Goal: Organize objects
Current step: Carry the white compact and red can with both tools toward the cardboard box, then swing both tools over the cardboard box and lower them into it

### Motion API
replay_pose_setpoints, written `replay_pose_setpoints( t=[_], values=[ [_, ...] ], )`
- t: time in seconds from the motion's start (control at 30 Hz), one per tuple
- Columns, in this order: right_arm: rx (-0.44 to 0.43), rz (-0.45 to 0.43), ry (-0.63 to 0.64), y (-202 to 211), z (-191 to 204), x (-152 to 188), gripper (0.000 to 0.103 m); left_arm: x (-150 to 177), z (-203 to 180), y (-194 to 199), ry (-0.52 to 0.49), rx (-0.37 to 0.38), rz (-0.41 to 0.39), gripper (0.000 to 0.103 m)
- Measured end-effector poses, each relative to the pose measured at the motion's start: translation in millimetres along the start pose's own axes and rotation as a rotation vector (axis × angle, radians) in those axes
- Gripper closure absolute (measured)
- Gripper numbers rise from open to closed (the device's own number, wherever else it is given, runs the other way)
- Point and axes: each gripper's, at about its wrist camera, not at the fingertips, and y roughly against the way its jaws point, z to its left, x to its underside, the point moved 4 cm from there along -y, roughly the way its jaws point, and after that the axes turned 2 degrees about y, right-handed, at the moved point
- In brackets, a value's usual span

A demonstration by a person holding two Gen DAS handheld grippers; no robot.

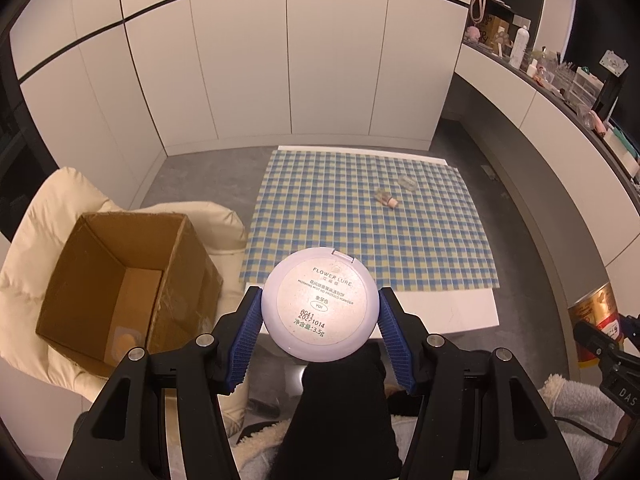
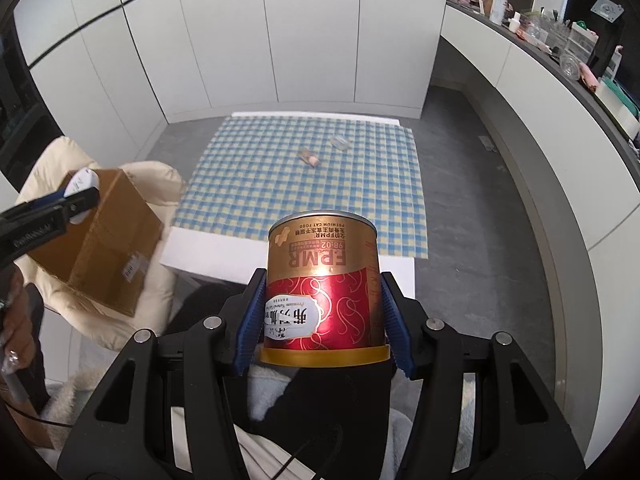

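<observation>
Gripped between the left gripper's [image 1: 320,320] pads, a compact [image 1: 319,305] hangs beside the open box [image 1: 120,272], the right gripper [image 2: 322,312] clamps an upside-down can [image 2: 323,288], and two small blurred items [image 1: 387,199] on the cloth [image 1: 360,220] defy naming.

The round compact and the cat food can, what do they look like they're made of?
Compact: probably smooth plastic, pale lilac with a soft sheen and a paper-like label. Can: seemingly metal, with a glossy gold and red wrap, a bright rim and a gold, plastic-looking lid.
</observation>
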Motion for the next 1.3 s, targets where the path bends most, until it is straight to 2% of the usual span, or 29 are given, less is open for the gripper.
replay_pose_setpoints(
  t=[0.43, 0.73, 1.03, 1.3],
  values=[
    [-0.042, 0.047, -0.016, 11, 4, 52, 0.047, 51, 14, -3, 0.010, 0.043, 0.066, 0.045],
    [-0.061, 0.069, -0.047, 17, -2, 83, 0.047, 80, 26, 7, 0.022, 0.024, 0.084, 0.045],
    [-0.038, 0.087, -0.055, 13, -9, 95, 0.047, 95, 42, 4, 0.062, 0.000, 0.105, 0.045],
    [-0.045, 0.099, -0.037, 3, 2, 86, 0.047, 91, 56, -3, 0.092, -0.010, 0.115, 0.045]
  ],
)
